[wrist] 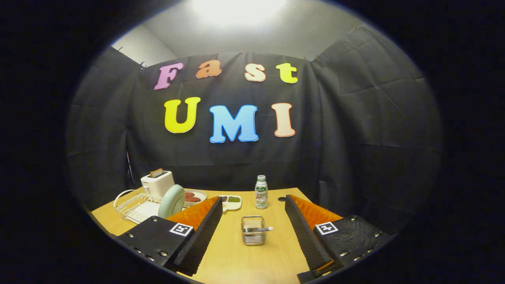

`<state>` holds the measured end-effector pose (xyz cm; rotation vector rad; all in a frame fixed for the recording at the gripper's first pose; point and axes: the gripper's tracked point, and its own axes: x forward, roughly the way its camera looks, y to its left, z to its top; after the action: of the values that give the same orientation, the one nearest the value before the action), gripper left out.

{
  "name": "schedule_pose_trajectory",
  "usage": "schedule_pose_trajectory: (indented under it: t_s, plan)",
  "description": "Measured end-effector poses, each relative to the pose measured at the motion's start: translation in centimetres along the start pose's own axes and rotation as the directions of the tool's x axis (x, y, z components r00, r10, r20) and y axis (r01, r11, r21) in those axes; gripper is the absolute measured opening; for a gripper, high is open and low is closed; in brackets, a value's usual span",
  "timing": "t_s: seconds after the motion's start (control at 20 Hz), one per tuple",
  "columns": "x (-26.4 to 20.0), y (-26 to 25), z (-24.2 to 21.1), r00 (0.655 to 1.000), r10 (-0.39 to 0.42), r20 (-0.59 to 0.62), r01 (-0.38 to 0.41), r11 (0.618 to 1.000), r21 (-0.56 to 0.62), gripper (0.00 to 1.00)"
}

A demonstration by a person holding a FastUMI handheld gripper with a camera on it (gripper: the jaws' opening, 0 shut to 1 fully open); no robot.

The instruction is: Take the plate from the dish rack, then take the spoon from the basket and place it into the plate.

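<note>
Standing apart over the bench (pixel 236 260), the tongs (pixel 252 205) frame a basket (pixel 253 232) holding the spoon (pixel 261 229), the plate (pixel 172 201) racked at ten o'clock in the dish rack (pixel 132 207).

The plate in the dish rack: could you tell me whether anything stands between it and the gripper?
Nothing visible does. The gripper is open above the table, and the plate stands upright in the dish rack, ahead and left of the fingers. The basket with the spoon sits between the fingers, off that path.

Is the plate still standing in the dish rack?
Yes: the plate stands on edge in the dish rack, untouched. The tongs are open and apart from it.
</note>
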<state>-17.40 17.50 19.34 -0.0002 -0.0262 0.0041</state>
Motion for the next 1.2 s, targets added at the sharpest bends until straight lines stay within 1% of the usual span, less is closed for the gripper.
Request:
schedule_pose_trajectory:
  t_s: [0.2, 0.4, 0.55, 0.85, 0.95, 1.1, 1.15, 1.2]
  plan:
    - [3.1, 6.8, 0.3, 0.999, 0.041, -0.028, -0.04, 0.999, 0.029, 0.97]
    - [6.9, 12.4, 0.1, 0.996, 0.074, -0.051, -0.07, 0.994, 0.082, 0.97]
    - [9.8, 15.5, -1.7, 0.99, 0.097, -0.107, -0.084, 0.99, 0.117, 0.97]
    - [15.0, 19.5, -7.5, 0.952, 0.126, -0.277, -0.084, 0.983, 0.16, 0.97]
    - [16.3, 20.5, -9.2, 0.936, 0.135, -0.325, -0.083, 0.982, 0.17, 0.97]
    - [17.9, 22.2, -11.3, 0.906, 0.175, -0.385, -0.106, 0.975, 0.195, 0.97]
    - [18.6, 22.6, -12.4, 0.895, 0.18, -0.408, -0.104, 0.974, 0.201, 0.92]
    - [19.1, 23.1, -13.2, 0.884, 0.191, -0.426, -0.107, 0.971, 0.213, 0.9]
